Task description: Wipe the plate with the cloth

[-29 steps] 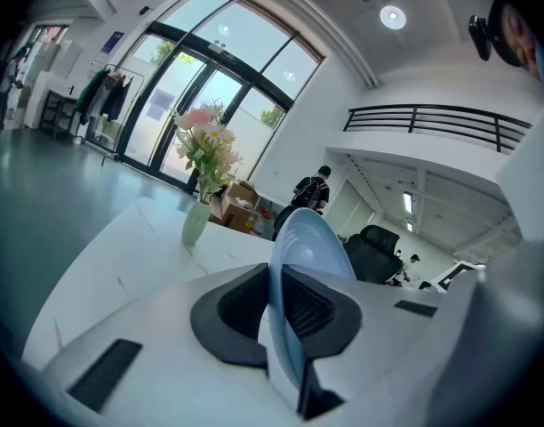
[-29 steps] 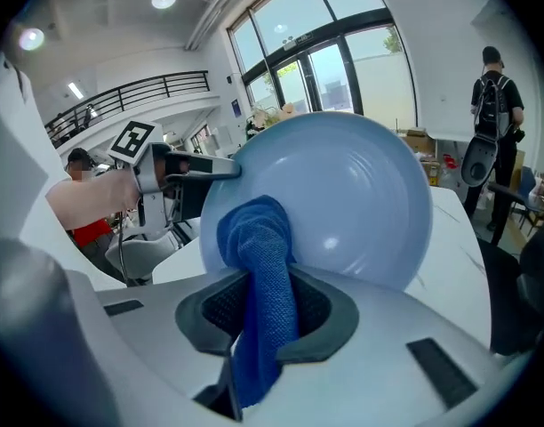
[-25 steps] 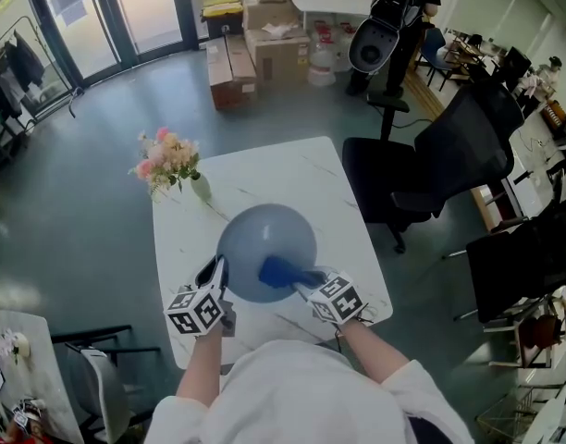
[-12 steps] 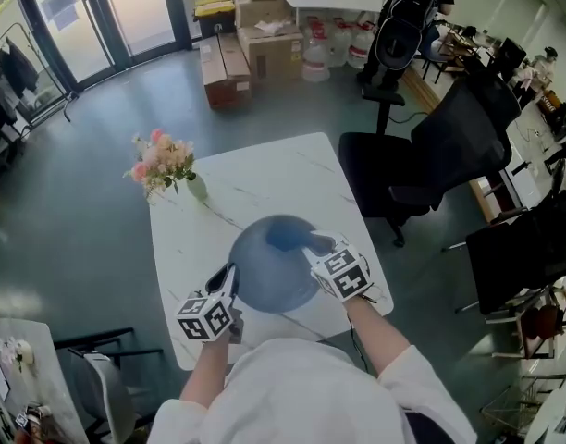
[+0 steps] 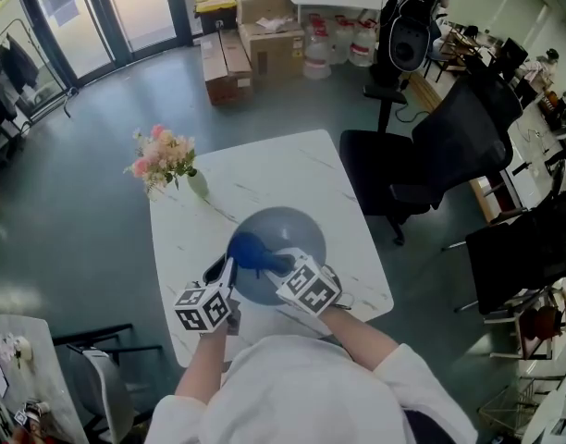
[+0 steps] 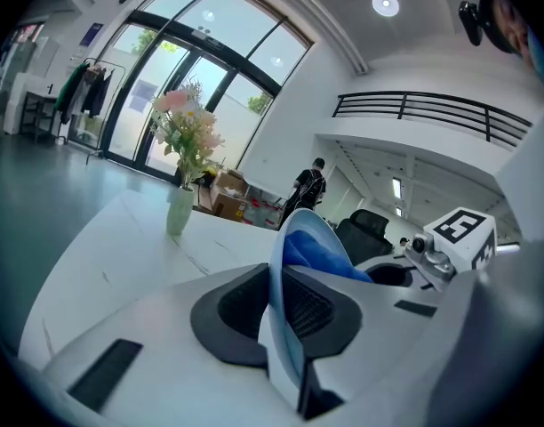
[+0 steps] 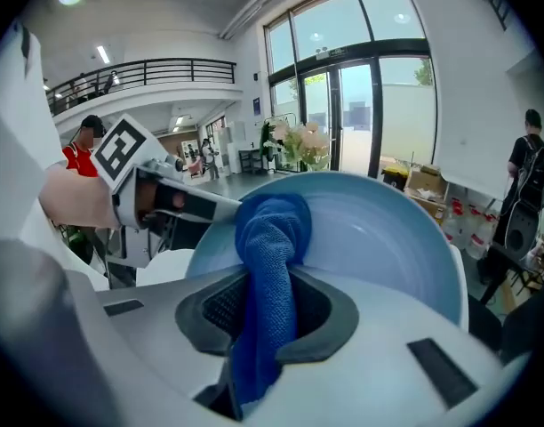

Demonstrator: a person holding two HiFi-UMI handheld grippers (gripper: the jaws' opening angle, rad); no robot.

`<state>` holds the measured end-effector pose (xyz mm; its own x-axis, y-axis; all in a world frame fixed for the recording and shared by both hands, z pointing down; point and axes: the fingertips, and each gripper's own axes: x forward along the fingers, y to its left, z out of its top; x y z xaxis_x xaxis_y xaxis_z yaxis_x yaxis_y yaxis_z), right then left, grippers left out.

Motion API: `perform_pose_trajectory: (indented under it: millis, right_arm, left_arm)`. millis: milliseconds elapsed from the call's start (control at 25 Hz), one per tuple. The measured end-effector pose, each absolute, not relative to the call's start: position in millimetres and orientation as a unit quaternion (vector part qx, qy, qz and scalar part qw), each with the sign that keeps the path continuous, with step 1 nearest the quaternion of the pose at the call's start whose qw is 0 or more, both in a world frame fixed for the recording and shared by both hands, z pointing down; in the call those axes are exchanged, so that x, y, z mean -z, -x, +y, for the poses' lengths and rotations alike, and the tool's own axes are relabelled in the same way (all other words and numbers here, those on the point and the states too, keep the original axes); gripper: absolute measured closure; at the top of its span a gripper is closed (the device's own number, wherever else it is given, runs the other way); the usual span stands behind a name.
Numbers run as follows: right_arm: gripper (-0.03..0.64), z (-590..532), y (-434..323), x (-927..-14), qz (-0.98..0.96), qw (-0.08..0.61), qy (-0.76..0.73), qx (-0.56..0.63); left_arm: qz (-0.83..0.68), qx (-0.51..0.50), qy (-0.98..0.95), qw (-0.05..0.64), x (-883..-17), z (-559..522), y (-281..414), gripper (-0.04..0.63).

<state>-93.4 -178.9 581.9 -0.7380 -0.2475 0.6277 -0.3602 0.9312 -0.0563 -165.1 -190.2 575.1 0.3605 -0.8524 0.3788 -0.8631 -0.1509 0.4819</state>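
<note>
Two grippers share this step: the left gripper (image 5: 222, 271) steadies the plate (image 5: 297, 232), and the right gripper (image 5: 281, 265) wipes it with the cloth (image 5: 249, 250). For a good wipe, press the bunched end of the cloth flat on the plate's inner face. Sweep in overlapping arcs from rim to centre. The right half of the face probably needs cover next, since the cloth sits at the left part. Apply only light pressure, because the plate is borne at one rim point and could pivot or slip. Hold the plate over the surface (image 5: 264, 169), well apart from the flower vase (image 5: 199, 187) at its far left corner.

Left gripper: clamped on the plate's near-left rim. The left gripper view shows the rim edge-on between the pads, with the jaws almost together on it. The plate appears lifted and tilted toward the person; whether any edge rests on the surface is not clear.

Right gripper: clenched on the cloth. A folded blue strip runs between its jaws, and its bunched end touches the plate's inner face, near the left gripper.
</note>
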Motion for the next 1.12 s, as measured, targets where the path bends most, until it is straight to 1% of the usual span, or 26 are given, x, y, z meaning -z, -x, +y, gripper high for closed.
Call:
perform_pose_trajectory:
  millis: [240, 440, 560, 720, 920, 1120]
  right_arm:
    - [0.525, -154, 94, -601, -0.923, 0.35, -0.127, -0.102]
    - [0.525, -142, 70, -635, -0.896, 0.417, -0.101, -0.111]
    - [0.526, -152, 46, -649, -0.876, 0.455, -0.117, -0.113]
    - [0.526, -188, 4, -651, -0.846, 0.492, -0.186, -0.086]
    - [0.525, -236, -27, -637, -0.83, 0.484, -0.268, -0.061]
    - [0.525, -263, -25, -615, -0.835, 0.455, -0.308, -0.024]
  left_arm:
    - [-0.578, 0.002, -0.752, 0.318, -571, -202, 179, 0.552]
    - [-0.591, 0.007, -0.744, 0.312, -569, -208, 194, 0.552]
    - [-0.592, -0.004, -0.744, 0.309, -573, -208, 198, 0.552]
    - [-0.585, -0.026, -0.75, 0.308, -580, -202, 192, 0.552]
    - [-0.572, -0.039, -0.754, 0.321, -592, -193, 181, 0.552]
    - [-0.55, -0.054, -0.761, 0.339, -605, -185, 160, 0.552]
